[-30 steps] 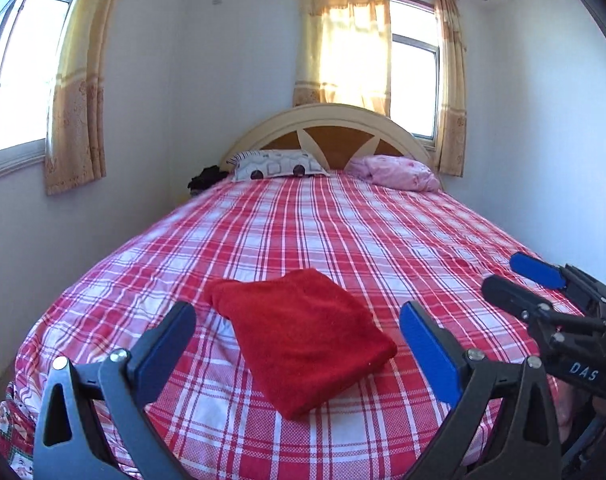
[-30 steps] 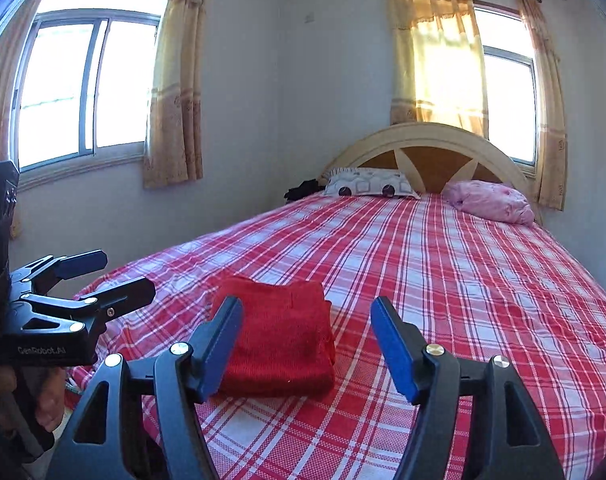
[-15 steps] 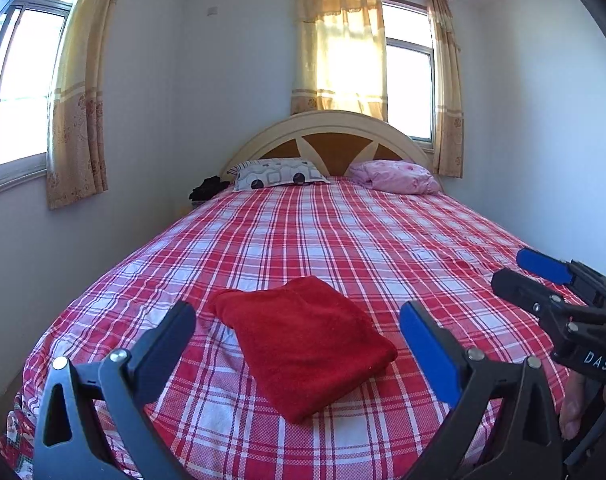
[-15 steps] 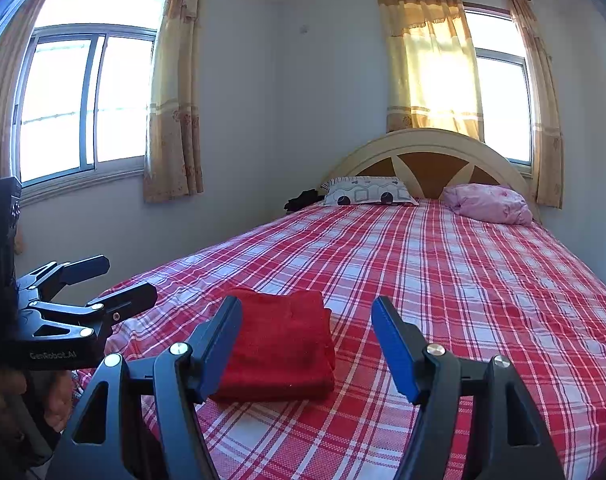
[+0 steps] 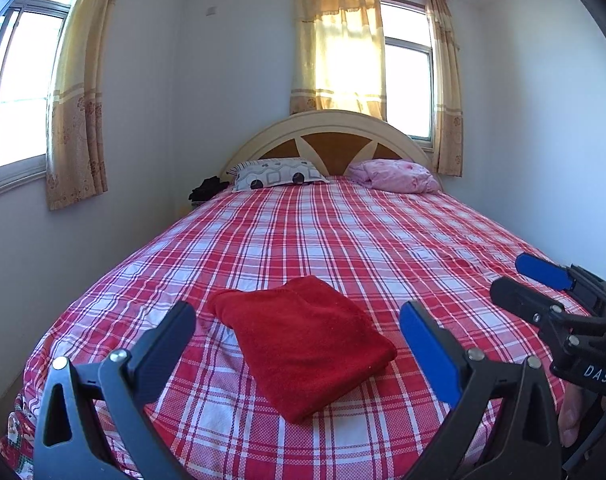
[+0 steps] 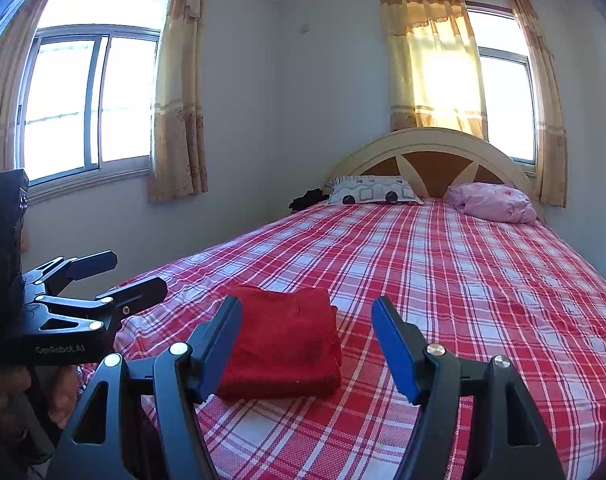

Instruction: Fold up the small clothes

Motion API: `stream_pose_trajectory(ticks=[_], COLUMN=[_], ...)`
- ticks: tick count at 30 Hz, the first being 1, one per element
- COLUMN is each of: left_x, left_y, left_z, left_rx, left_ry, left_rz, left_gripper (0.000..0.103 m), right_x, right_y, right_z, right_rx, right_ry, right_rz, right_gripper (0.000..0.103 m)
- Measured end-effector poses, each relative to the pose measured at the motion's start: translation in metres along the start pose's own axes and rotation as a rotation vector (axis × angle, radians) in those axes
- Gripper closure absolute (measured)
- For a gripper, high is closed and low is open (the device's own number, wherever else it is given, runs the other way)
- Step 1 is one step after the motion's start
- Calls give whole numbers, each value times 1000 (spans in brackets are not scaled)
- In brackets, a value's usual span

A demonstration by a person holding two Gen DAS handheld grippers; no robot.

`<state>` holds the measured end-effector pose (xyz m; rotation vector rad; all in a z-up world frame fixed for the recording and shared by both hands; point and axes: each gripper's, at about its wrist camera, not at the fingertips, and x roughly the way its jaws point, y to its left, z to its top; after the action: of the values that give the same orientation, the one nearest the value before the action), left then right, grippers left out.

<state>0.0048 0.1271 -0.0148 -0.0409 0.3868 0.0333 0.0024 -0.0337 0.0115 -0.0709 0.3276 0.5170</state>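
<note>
A folded red cloth (image 5: pixel 303 340) lies flat on the red plaid bed (image 5: pixel 343 240), near its foot end. In the left wrist view my left gripper (image 5: pixel 299 312) hovers just short of the cloth, open and empty, with its fingers either side of the cloth. The right gripper (image 5: pixel 515 278) shows at the right edge, also open. In the right wrist view the red cloth (image 6: pixel 287 340) sits slightly left of centre in front of my open, empty right gripper (image 6: pixel 307 308). The left gripper (image 6: pixel 133 272) is off to the left, held by a hand.
A patterned pillow (image 5: pixel 275 174) and a pink bundle (image 5: pixel 395 176) rest at the arched headboard (image 5: pixel 331 128). Dark clothing (image 5: pixel 207 190) lies at the bed's far left corner. Walls stand close on both sides, with curtained windows (image 6: pixel 91 100) behind and to the left.
</note>
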Motion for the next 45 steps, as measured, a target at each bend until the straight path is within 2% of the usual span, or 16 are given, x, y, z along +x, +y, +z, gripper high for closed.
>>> stream_pose_trajectory(ticks=[18,22,28,34,45], left_x=[2,3,1,-4,1], left_y=[0,-1,-5,3,7], left_z=[0,0,1,6,4], left_rx=[19,28,38,3,6], left_ry=[5,28,14,-23,-19], left_rz=[-4,-18,1,16,27], left_gripper=[0,0,0,0,0], right_x=[-4,-5,-7,-7,-6], right_y=[1,2,1,1,3], right_z=[-3,-3,-3,-4,-6], right_rx=[3,2,2,1,-13], right_ry=[-8,-13,-22,-20,-7], right_rz=[9,8,6,7,10], right_gripper=[35,35,35,35,35])
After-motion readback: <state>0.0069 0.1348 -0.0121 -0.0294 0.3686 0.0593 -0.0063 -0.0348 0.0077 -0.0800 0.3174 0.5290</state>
